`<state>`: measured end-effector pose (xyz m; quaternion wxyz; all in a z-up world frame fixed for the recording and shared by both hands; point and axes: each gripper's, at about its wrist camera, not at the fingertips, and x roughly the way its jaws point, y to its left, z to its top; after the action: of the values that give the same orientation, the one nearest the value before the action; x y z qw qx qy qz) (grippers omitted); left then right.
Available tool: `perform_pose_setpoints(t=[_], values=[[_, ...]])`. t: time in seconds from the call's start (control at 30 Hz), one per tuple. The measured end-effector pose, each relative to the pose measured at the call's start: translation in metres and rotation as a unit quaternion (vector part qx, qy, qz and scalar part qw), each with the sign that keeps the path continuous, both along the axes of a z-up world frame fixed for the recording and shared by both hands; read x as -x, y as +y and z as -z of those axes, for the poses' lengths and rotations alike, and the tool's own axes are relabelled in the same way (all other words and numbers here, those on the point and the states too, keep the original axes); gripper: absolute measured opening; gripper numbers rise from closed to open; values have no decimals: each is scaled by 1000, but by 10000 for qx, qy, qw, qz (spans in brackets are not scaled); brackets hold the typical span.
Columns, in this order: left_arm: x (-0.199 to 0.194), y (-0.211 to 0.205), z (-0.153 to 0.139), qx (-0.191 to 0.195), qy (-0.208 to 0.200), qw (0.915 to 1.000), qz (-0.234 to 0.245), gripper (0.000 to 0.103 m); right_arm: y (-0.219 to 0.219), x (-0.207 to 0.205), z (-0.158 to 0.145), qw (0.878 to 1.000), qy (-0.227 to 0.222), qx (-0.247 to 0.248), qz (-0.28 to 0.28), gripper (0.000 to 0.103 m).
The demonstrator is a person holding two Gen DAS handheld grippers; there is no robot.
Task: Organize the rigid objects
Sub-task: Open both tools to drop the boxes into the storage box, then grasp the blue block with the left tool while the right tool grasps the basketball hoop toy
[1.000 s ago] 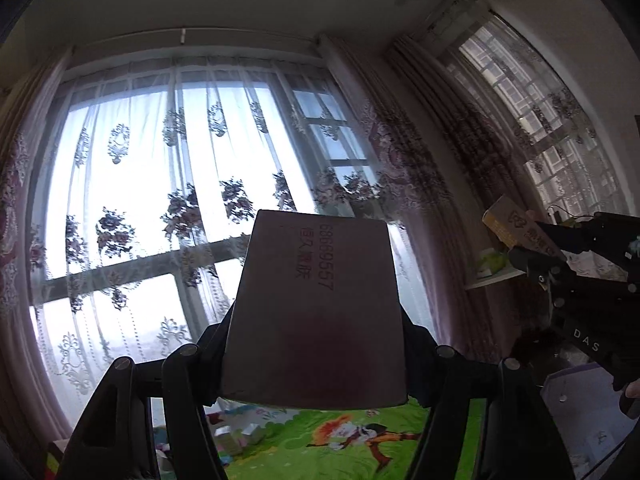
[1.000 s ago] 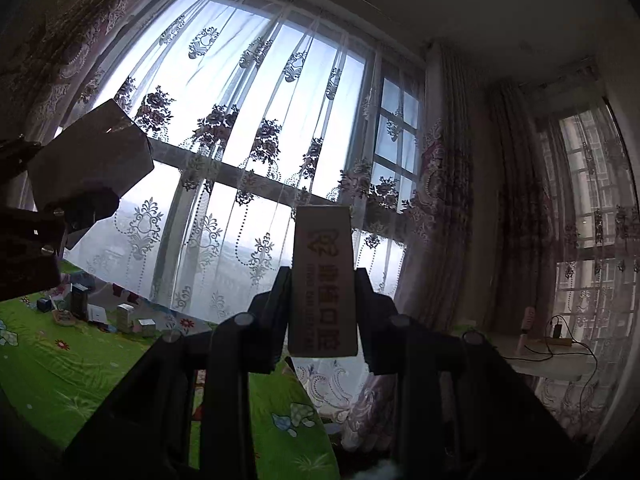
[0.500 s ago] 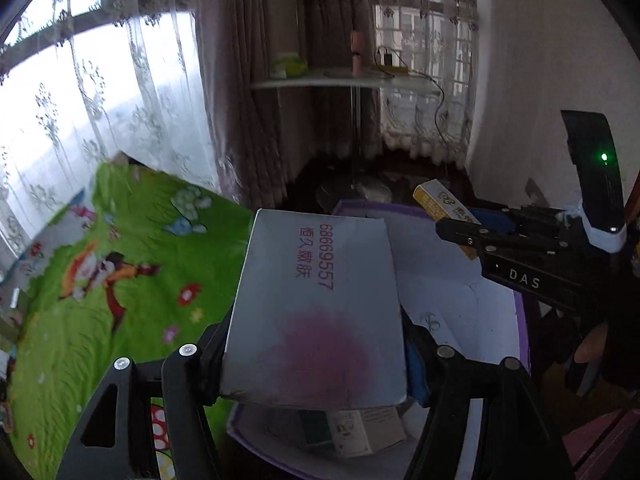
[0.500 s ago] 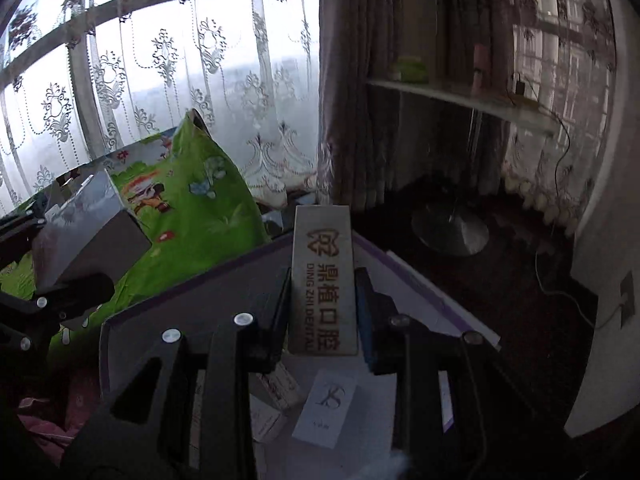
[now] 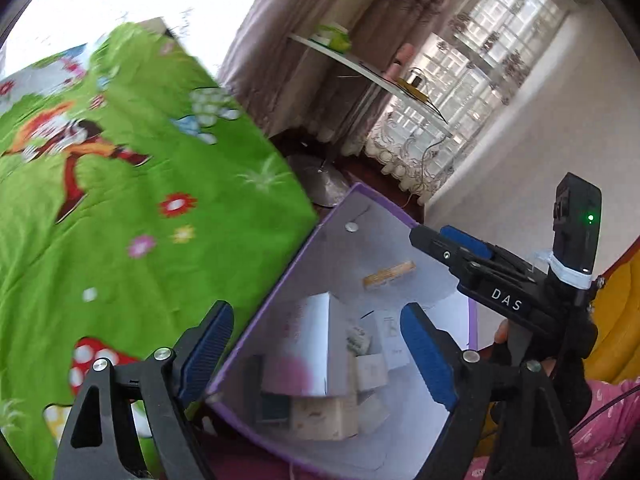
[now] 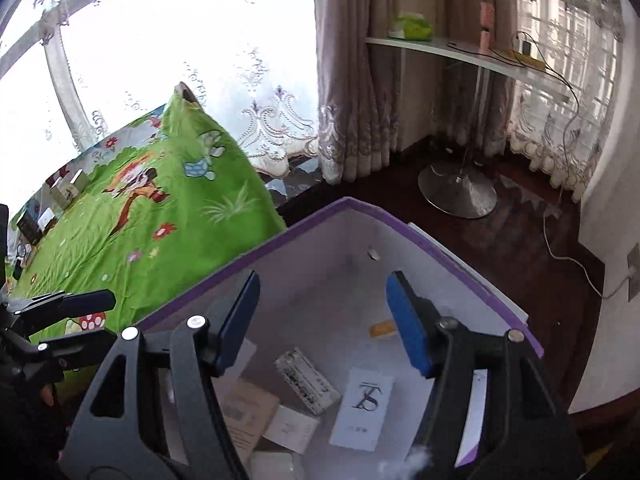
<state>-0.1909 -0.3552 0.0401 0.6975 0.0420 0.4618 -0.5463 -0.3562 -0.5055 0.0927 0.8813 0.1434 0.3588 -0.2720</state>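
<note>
A purple-rimmed storage box (image 5: 276, 280) (image 6: 440, 236) sits beside the green bed. Both grippers hover over it. My left gripper (image 5: 316, 344) is open and empty; the white-and-pink box (image 5: 304, 348) lies blurred below it inside the storage box, among several small boxes. My right gripper (image 6: 324, 320) is open and empty; it also shows in the left wrist view (image 5: 448, 240). The narrow gold box (image 5: 388, 274) (image 6: 382, 328) is inside near the far wall. A white card with a black logo (image 6: 362, 408) and a long printed box (image 6: 306, 380) lie on the bottom.
A green cartoon bedspread (image 5: 120, 200) (image 6: 160, 216) lies left of the box, with several small boxes (image 6: 64, 188) at its far end. A glass side table on a metal base (image 6: 460, 188) stands on the dark floor by the curtains. A cable (image 6: 568, 256) runs along the floor.
Both grippers swung down from the window to above the storage box, then opened. The white-and-pink box and the narrow gold box dropped out of them into the storage box.
</note>
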Motion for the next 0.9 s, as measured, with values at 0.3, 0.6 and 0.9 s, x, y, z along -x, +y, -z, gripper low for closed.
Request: perform_pose_setpoints(t=[0.3, 0.6, 0.9], values=[[-60, 128, -6, 76, -438, 9778, -2048, 86, 97, -90, -12, 9805, -161, 167, -1951, 75], [-117, 315, 15, -941, -806, 8645, -4872, 86, 257, -212, 33, 8988, 570, -55, -4346, 75], [-121, 437, 28, -1298, -939, 7747, -6117, 86, 406, -329, 68, 8155, 794, 256, -5727, 75]])
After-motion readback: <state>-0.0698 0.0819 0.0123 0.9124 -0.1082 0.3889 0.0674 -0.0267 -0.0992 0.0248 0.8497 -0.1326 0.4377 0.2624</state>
